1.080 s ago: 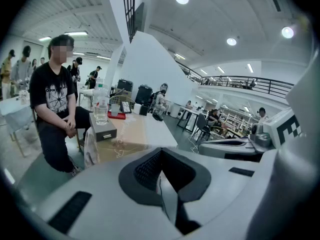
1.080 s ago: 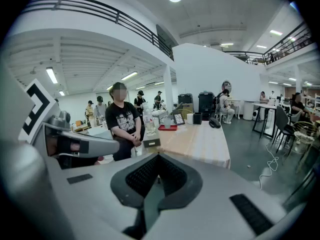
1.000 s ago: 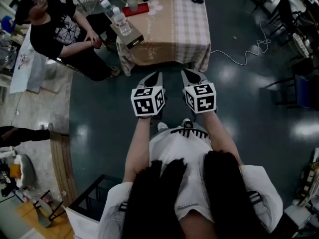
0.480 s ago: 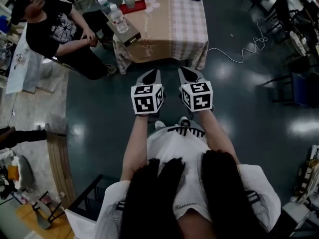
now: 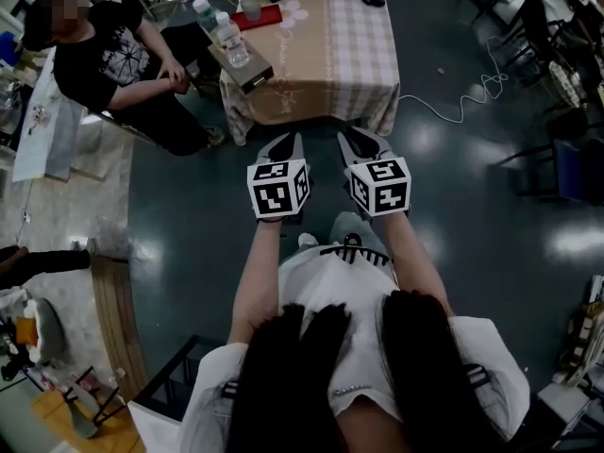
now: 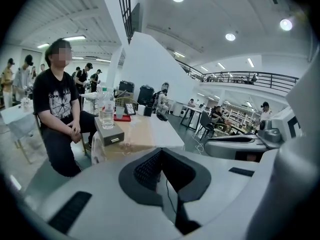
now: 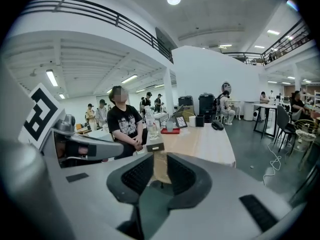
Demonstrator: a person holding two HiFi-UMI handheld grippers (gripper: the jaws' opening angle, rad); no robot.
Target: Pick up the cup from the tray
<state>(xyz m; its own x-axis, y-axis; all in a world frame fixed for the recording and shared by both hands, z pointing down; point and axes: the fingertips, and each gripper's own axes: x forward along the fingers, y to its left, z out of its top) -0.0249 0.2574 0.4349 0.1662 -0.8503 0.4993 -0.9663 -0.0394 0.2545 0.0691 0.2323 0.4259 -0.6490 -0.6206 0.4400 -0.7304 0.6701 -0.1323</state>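
Checked cloth (image 5: 363,45) drapes the table (image 5: 307,69) — flat red tray (image 5: 269,13), pale cup (image 5: 250,7).

— What lies ahead of the left tongs (image 5: 286,142)?
— A counter (image 5: 326,59) under a checked cloth, well apart from them. At its near left corner sits a grey box (image 5: 247,70), with clear bottles (image 5: 231,41) on or just behind it.
— And farther left?
— A seated person (image 5: 113,64) in a black printed shirt, hands together on the lap.
— Right of the right tongs (image 5: 356,140)?
— A white cable (image 5: 453,107) curling over the dark, glossy floor (image 5: 189,234).
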